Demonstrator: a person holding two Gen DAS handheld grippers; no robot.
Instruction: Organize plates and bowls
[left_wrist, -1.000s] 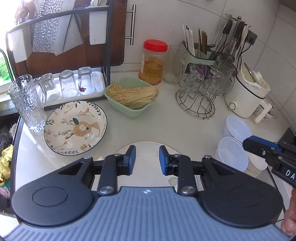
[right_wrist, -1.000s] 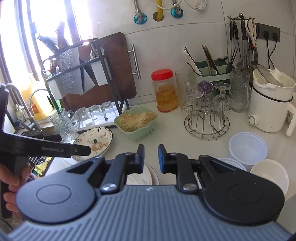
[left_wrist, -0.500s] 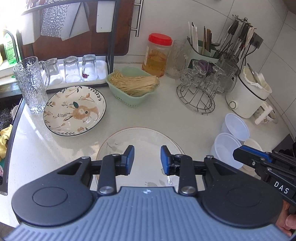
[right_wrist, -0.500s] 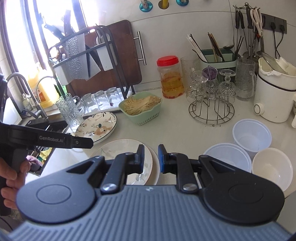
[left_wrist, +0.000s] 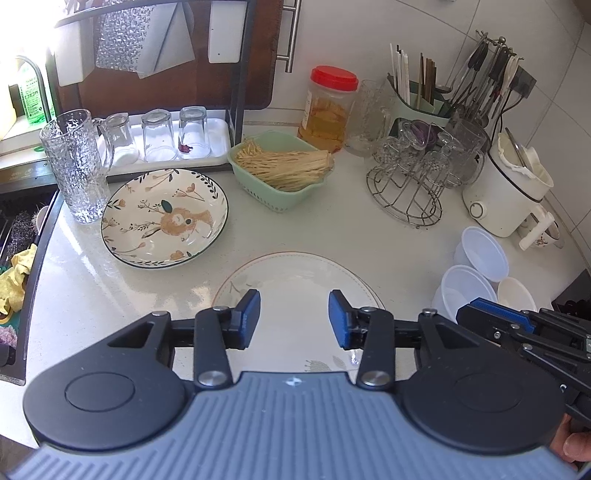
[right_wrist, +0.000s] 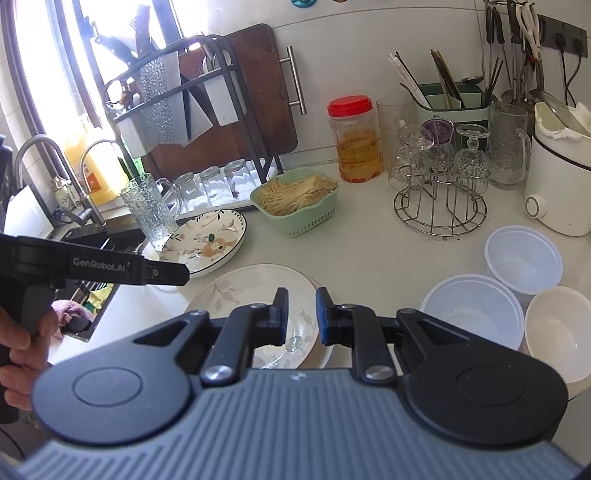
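Note:
A white leaf-patterned plate (left_wrist: 295, 277) lies on the counter just below my left gripper (left_wrist: 294, 318). Its jaws are opening and nothing is between them. In the right wrist view this plate (right_wrist: 251, 291) seems to rest on a second rim. A floral plate (left_wrist: 164, 218) sits further left by the sink. Two clear plastic bowls (left_wrist: 480, 251) (left_wrist: 463, 291) and a white bowl (left_wrist: 515, 295) stand at the right. My right gripper (right_wrist: 301, 314) hovers beside the bowls (right_wrist: 472, 310), shut and holding nothing.
A green basket of noodles (left_wrist: 284, 173), a glass pitcher (left_wrist: 79, 166), a wire glass stand (left_wrist: 406, 184), a red-lidded jar (left_wrist: 330, 107) and a white cooker (left_wrist: 506, 192) line the back. A dish rack (left_wrist: 166, 140) holds upturned glasses. The sink (left_wrist: 18, 229) drops off at the left.
The left gripper's jaws have spread wider. The left view has drawn back, so more of the white plate shows. The right gripper's jaws stay as narrow as before.

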